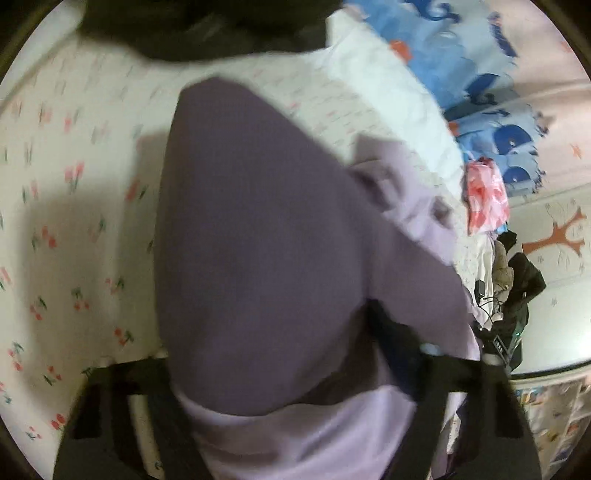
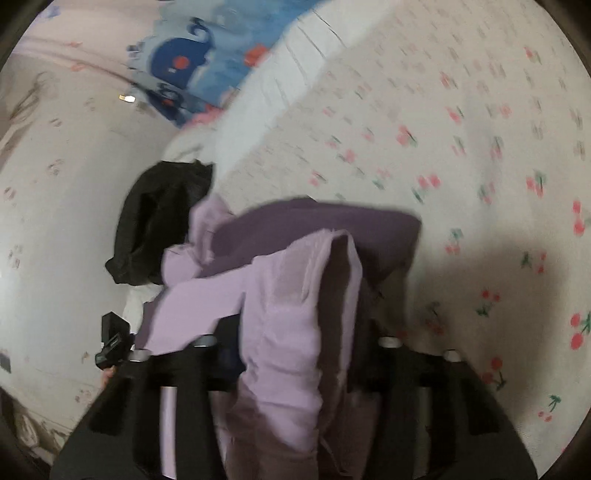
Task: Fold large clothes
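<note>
Left wrist view: the left gripper [image 1: 291,373] is almost wholly covered by the lilac garment [image 1: 258,229], which is draped over and between the fingers. Only the black finger bases are seen at the lower left and lower right. Cloth is seen running down between them, so the garment appears to be pinched, but the fingertips are hidden and the jaw gap cannot be judged. The garment is seen bulging up from the gripper over the bed sheet [image 1: 66,221], white with a cherry print, with a shadow cast on the sheet to its left. A blue whale-print blanket [image 1: 476,92] is seen at the upper right, a pink-and-white item [image 1: 484,199] just below it, and a dark pile of clothes [image 1: 517,291] at the right edge. A dark blurred mass [image 1: 199,26] is seen along the top.

Right wrist view: the right gripper [image 2: 295,354] is seen clamped on a bunched fold of the same lilac garment [image 2: 295,332], which is passed between the fingers and hung forward. The rest of the garment is held above the sheet [image 2: 461,129]. Shown only here: a black garment [image 2: 159,225] lying beyond the lilac one at the bed's edge, and a small black device [image 2: 112,341] at the lower left. The blanket [image 2: 192,59] is seen at the upper left. Both views are motion-blurred.
</note>
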### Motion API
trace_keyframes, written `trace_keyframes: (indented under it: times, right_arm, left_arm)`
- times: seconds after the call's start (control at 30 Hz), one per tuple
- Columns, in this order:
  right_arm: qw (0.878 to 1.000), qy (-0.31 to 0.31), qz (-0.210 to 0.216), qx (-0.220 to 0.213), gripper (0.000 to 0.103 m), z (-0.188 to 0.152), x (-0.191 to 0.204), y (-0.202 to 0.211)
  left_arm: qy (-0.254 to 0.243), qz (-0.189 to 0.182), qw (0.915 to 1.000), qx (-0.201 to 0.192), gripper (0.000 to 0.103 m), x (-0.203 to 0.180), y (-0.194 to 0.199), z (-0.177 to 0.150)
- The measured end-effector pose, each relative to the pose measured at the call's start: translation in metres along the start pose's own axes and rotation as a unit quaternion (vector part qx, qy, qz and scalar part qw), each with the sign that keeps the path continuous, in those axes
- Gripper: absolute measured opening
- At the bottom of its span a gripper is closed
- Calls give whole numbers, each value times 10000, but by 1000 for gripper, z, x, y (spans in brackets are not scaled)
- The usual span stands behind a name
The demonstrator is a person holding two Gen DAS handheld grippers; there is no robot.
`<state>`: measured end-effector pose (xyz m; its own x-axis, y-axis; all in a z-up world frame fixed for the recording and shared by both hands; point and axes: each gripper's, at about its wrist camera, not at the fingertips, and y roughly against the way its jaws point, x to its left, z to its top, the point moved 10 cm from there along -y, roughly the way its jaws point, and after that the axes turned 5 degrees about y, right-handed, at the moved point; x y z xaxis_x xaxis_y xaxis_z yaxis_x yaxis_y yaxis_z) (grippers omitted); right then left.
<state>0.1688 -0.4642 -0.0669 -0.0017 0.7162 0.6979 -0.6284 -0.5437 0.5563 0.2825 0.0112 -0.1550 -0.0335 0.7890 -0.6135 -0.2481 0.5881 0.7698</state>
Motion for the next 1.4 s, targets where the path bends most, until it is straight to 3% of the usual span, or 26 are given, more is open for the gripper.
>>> trace_keyframes:
  times: [0.1, 0.17, 0.23, 0.3, 0.37, 0.4, 0.43, 0.47, 0.53, 0.6, 0.7, 0.83, 1.0, 1.1, 1.17, 1.23, 1.27, 1.3, 1.4]
  right_arm:
    - [9976, 210, 257, -610, 27, 39, 30, 20]
    - [9944, 411, 314, -926, 27, 64, 47, 29]
    - [9935, 466, 110, -1031, 27, 80, 43, 24]
    - [9960, 269, -344, -775, 39, 77, 10, 2]
    - [9973, -233, -679, -156, 45, 54, -29, -21]
    - [9977, -329, -543, -233, 49, 49, -32, -16]
    - [9979, -396, -348, -375, 50, 44, -30, -4]
    - [9980, -380, -280, -425, 53, 36, -25, 12]
    - [9990, -258, -152, -342, 62, 16, -17, 40]
    - [9999, -72, -30, -132, 73, -26, -8, 79]
    - [9992, -24, 7, 393, 77, -105, -4, 121]
    - [9940, -510, 504, 824, 78, -214, 1, 160]
    - [9811, -813, 1286, 1194, 78, -295, 30, 185]
    - [9769, -702, 1419, 1437, 80, -321, 50, 179]
    - [9787, -661, 1317, 1426, 80, -325, 55, 174]
    - [9809, -506, 1303, 1351, 71, -326, 62, 172]
    - [9834, -376, 1233, 1279, 43, -325, 68, 168]
    - [9872, -304, 1112, 1099, 26, -326, 70, 173]
    - [9911, -10, 1086, 773, 16, -317, 92, 181]
  left_arm:
    - [-388, -418, 9970, -527, 46, -39, 30, 23]
    - [-685, -666, 9908, -959, 44, -70, 51, 39]
    - [-845, -692, 9865, -1220, 44, -88, 53, 55]
    - [-837, -399, 9901, -1051, 50, -79, 27, 64]
    - [-464, 187, 9975, -502, 57, -39, -18, 59]
    - [-295, 287, 9986, -336, 58, -25, -27, 53]
    - [-195, 157, 9991, -353, 59, -16, -25, 46]
    - [-187, 9, 9991, -386, 67, -13, -18, 41]
    - [-305, -103, 9989, -343, 75, -2, 10, 20]
    - [-543, 15, 9982, -250, 81, 19, 42, -9]
    - [-484, 102, 9987, 145, 85, 65, 76, -63]
    - [-194, -130, 9968, 760, 85, 116, 102, -152]
    - [-315, -995, 9863, 1280, 96, 109, 127, -245]
    - [-621, -1075, 9770, 1731, 96, 91, 120, -291]
    - [-735, -861, 9799, 1643, 96, 86, 112, -303]
    - [-527, -682, 9860, 1428, 92, 86, 106, -306]
    - [-418, -583, 9893, 1272, 82, 85, 105, -304]
    - [-342, -591, 9906, 1185, 64, 85, 108, -306]
    - [-293, -549, 9948, 803, 30, 72, 125, -305]
